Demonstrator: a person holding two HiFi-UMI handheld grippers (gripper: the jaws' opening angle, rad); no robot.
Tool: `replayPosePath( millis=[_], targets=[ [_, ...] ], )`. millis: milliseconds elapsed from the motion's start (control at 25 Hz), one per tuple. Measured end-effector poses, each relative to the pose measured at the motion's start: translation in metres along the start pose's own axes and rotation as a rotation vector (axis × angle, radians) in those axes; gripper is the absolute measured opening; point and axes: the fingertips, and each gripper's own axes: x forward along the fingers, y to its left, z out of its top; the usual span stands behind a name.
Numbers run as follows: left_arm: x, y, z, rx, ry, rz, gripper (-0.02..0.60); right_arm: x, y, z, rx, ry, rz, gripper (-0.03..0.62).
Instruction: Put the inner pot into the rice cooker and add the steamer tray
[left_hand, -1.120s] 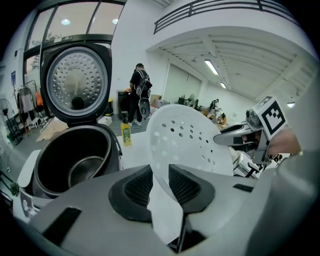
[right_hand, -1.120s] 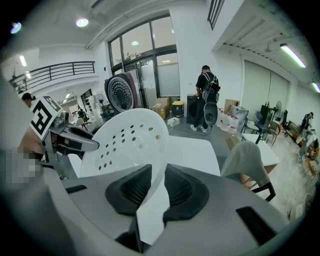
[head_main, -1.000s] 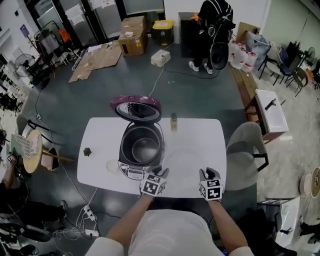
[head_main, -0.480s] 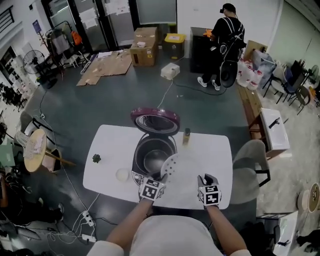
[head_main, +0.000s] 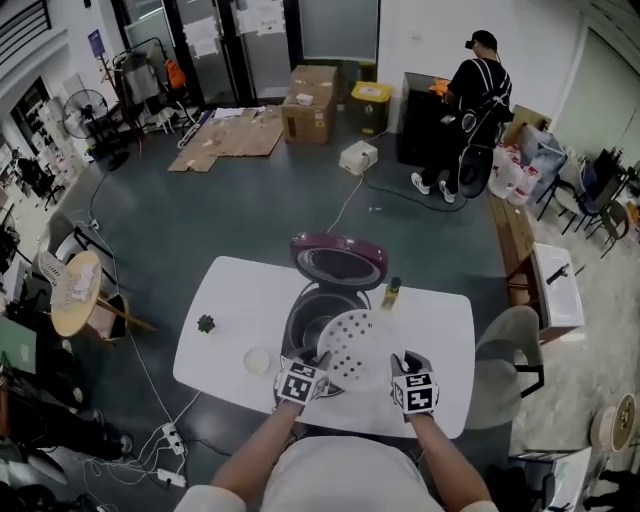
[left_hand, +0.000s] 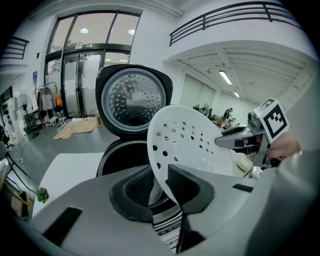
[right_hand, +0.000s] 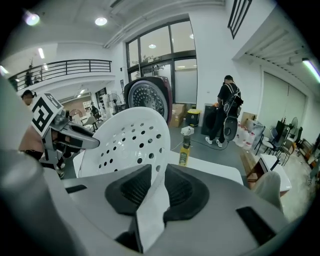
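Observation:
Both grippers hold the white perforated steamer tray (head_main: 358, 345) by its rim, and it hangs tilted over the right side of the open rice cooker (head_main: 305, 318). My left gripper (head_main: 318, 364) is shut on the tray's near left edge, my right gripper (head_main: 399, 365) on its near right edge. In the left gripper view the tray (left_hand: 190, 140) stands between the pads of the left gripper (left_hand: 162, 187), with the cooker's dark opening (left_hand: 122, 155) behind it. In the right gripper view the tray (right_hand: 130, 140) is pinched by the right gripper (right_hand: 156, 186). The tray hides most of the inner pot.
The cooker's maroon lid (head_main: 338, 258) stands open at the back. On the white table (head_main: 225, 300) are a small bottle (head_main: 391, 292), a small green plant (head_main: 206, 323) and a little white dish (head_main: 258, 360). A person (head_main: 478, 105) stands far behind.
Both grippers have carried the steamer tray up off the table and leftward, from beside the cooker to over its opening. The head view has shifted too.

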Motion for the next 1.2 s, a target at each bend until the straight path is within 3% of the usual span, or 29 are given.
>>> replayPosePath(
  millis=[440,760,1200],
  targets=[
    [0.001,0.055,0.009,0.036,0.032,0.060,0.117,0.049,0.025,0.034,-0.061,0.030,0.044,0.100],
    [0.009,0.093,-0.006,0.064,0.086,0.155,0.127,0.082,0.045,0.042,-0.098,0.036,0.049,0.101],
    [0.032,0.126,-0.024,0.190,0.161,0.212,0.149,0.124,0.056,0.026,-0.141,0.102,0.011,0.115]
  ],
)
